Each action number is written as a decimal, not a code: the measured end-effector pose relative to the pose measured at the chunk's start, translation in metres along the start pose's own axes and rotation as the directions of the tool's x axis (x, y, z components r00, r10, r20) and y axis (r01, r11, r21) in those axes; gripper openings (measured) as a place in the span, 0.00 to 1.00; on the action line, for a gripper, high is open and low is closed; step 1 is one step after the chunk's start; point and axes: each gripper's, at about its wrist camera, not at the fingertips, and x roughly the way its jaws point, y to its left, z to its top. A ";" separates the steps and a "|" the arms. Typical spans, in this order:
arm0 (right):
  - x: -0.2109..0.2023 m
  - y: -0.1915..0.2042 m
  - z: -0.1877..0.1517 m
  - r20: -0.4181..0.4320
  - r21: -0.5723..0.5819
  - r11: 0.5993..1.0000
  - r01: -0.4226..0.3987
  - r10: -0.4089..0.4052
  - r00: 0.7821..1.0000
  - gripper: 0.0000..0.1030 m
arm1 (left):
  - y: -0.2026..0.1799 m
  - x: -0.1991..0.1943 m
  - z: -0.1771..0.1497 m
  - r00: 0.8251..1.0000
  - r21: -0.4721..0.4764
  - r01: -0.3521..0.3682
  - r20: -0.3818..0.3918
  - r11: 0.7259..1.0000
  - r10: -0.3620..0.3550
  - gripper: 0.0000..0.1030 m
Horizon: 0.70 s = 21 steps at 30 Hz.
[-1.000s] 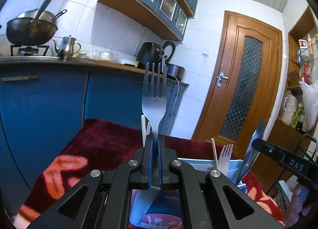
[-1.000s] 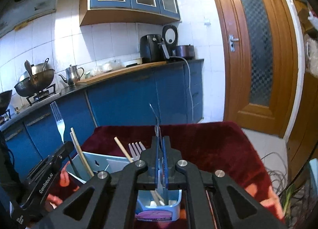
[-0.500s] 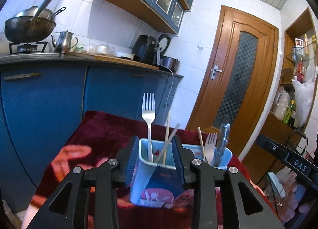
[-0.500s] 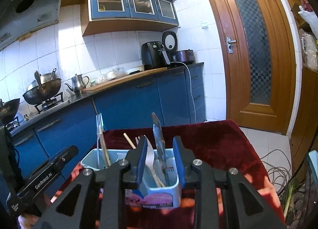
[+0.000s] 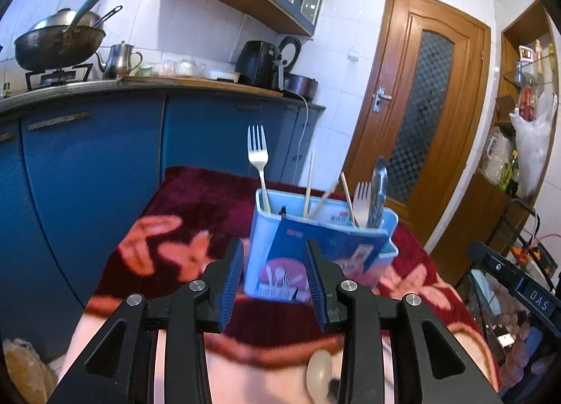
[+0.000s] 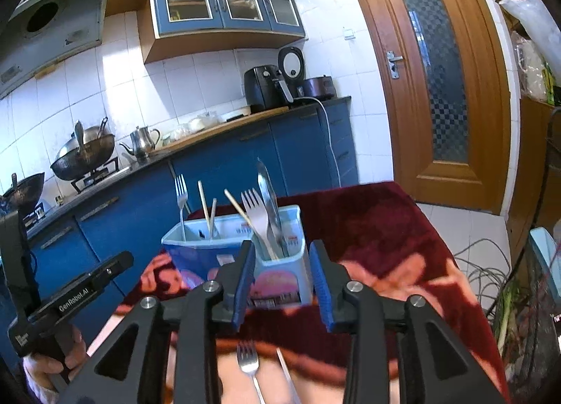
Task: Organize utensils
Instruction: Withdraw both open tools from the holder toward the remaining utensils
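We judge that a drop-off is just done: both tongs are empty and stand short of the blue utensil holder (image 5: pixel 317 249) on the dark red blanket (image 5: pixel 196 200).

The left gripper (image 5: pixel 275 276) has just been opening its jaws; they stand apart with nothing clamped, and the holder shows through the gap ahead of them. The right gripper (image 6: pixel 282 274) has likewise just been opening its jaws; they too stand apart, nothing pressed between the pads, and the holder's near end shows between the tips.

Ahead of the left tongs, the holder's left compartment carries a steel fork (image 5: pixel 258 162) standing upright, tines up. The middle part holds chopsticks (image 5: pixel 308 183) leaning at a slant. The end compartment, straight ahead of the right tongs, holds a pale fork (image 6: pixel 257 218), a table knife (image 6: pixel 268 200) and one more stick.

The task looks unfinished. Below the right tongs, on the pale near surface, lie another fork (image 6: pixel 248 360) and a thin light piece beside it that we cannot name. Below the left tongs sits what may be a spoon bowl (image 5: pixel 317 374), though it is blurred.

The next move calls for drawing the tongs down toward these loose pieces and closing on a handle, then lifting it to its matching compartment.
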 end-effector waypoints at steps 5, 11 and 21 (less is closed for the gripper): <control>-0.005 -0.008 -0.017 -0.054 0.019 1.000 0.017 -0.016 0.998 0.35 | -0.002 -0.006 -0.014 0.998 0.020 -0.017 -0.063 1.000 0.018 0.38; -0.010 -0.016 -0.039 -0.118 0.048 0.998 0.033 -0.027 0.993 0.36 | -0.008 -0.010 -0.032 0.989 0.064 -0.029 -0.140 0.998 0.037 0.39; -0.019 -0.019 -0.067 -0.180 0.066 0.997 0.026 -0.013 0.984 0.38 | -0.004 -0.014 -0.060 0.972 0.069 -0.049 -0.226 0.996 0.063 0.40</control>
